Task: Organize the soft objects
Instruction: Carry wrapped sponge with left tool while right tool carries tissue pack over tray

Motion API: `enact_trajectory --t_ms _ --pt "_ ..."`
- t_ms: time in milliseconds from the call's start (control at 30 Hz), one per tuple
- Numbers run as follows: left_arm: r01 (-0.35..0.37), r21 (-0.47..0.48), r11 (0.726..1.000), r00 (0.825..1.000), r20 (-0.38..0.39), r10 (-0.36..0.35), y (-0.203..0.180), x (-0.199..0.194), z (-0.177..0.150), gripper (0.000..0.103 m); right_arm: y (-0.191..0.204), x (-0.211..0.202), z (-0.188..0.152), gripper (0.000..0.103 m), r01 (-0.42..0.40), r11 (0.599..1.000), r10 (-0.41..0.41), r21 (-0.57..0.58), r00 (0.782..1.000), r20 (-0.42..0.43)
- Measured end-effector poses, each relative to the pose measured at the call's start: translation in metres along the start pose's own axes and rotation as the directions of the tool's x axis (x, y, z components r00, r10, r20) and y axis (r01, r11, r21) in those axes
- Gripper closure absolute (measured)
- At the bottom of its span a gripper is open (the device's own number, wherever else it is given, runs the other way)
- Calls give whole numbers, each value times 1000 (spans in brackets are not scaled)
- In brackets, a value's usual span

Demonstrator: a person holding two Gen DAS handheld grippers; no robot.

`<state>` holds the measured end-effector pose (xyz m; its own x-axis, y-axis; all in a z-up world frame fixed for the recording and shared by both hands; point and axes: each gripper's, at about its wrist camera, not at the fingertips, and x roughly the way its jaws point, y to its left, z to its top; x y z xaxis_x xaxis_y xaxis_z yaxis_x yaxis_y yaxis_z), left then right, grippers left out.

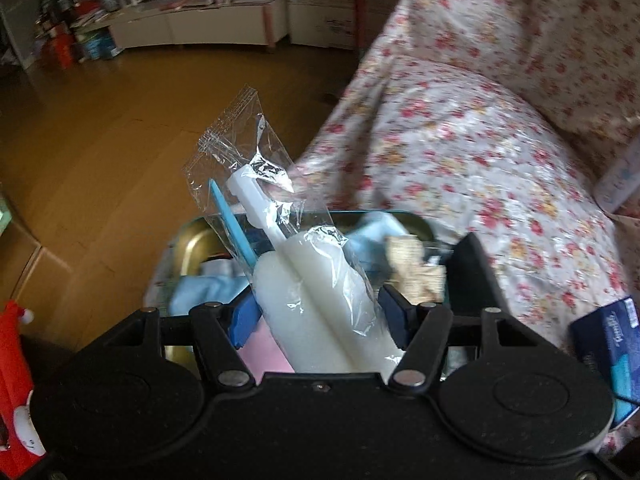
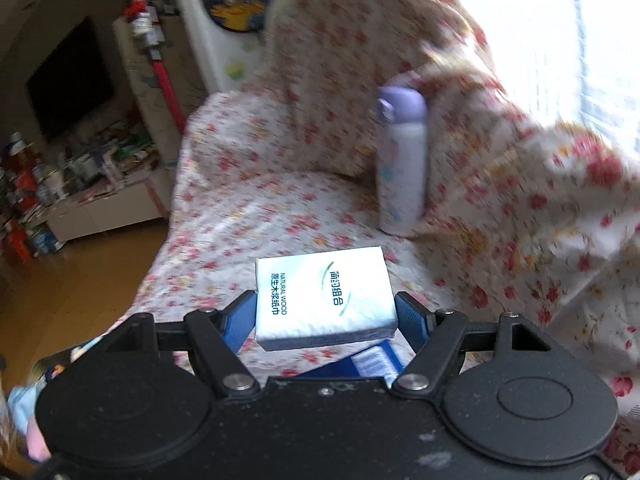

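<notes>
My left gripper (image 1: 320, 312) is shut on a white sponge brush in a clear plastic wrapper (image 1: 316, 292) and holds it above a golden metal tray (image 1: 188, 240). The tray holds light blue cloths (image 1: 200, 292), a beige knitted piece (image 1: 416, 268) and something pink (image 1: 268, 356). My right gripper (image 2: 326, 316) is shut on a white tissue pack (image 2: 326, 292) printed "NATURAL WOOD", held above the floral sofa seat (image 2: 260, 216). A blue box (image 2: 360, 360) lies under the pack.
A floral-covered sofa (image 1: 460, 140) fills the right side. A purple-lidded white bottle (image 2: 400, 160) stands on its seat by the backrest. A dark blue tissue box (image 1: 608, 344) lies at the sofa's right. A red item (image 1: 16, 380) is at the left; wooden floor (image 1: 100, 120) and cluttered shelves lie beyond.
</notes>
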<state>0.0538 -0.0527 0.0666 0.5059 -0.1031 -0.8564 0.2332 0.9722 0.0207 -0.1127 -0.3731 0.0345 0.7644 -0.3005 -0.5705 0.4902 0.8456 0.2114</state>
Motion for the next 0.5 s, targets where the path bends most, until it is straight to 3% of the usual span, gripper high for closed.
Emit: enact_trajectory --t_ms 133,300,500 --pt "-18 -17 1000 1000 0 18 20 4 0 44 31 -24 -6 29 -80 992 83 -97 996 25" --pt "-16 -42 999 1000 3 16 42 10 4 44 72 -44 -29 29 -174 970 169 -170 985 -44" --pt "-20 -81 997 1000 20 22 66 15 17 44 123 -60 -59 29 -316 931 290 -181 945 -154"
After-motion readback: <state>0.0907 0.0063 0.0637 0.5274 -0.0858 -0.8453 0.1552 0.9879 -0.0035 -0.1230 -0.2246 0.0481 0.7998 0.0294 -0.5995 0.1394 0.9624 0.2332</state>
